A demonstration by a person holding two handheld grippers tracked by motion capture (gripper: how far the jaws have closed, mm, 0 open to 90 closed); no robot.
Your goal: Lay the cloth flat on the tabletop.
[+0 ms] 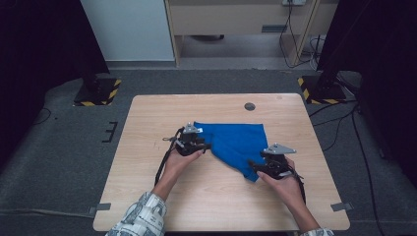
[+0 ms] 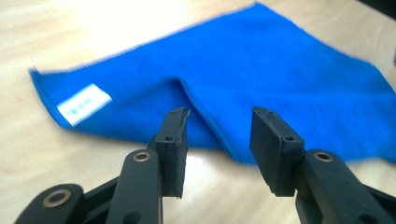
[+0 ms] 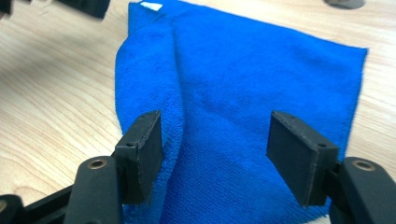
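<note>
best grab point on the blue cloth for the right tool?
Probably the near corner of the blue cloth, the point lying nearest the right tool. Come in low from the person's side, jaws either side of the edge: the cloth lies flat there and the open jaws already straddle it in the right gripper view.

Small white label on blue microfibre cloth, left of left gripper jaws: print blurred, unreadable. Cloth's right part cut by frame edge.

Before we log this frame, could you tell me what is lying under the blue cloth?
The blue cloth lies on the wooden table; bare wood shows on every side of it. One flap is folded over, so cloth covers cloth there. Anything thin beneath would be hidden, though no bulge shows.
</note>
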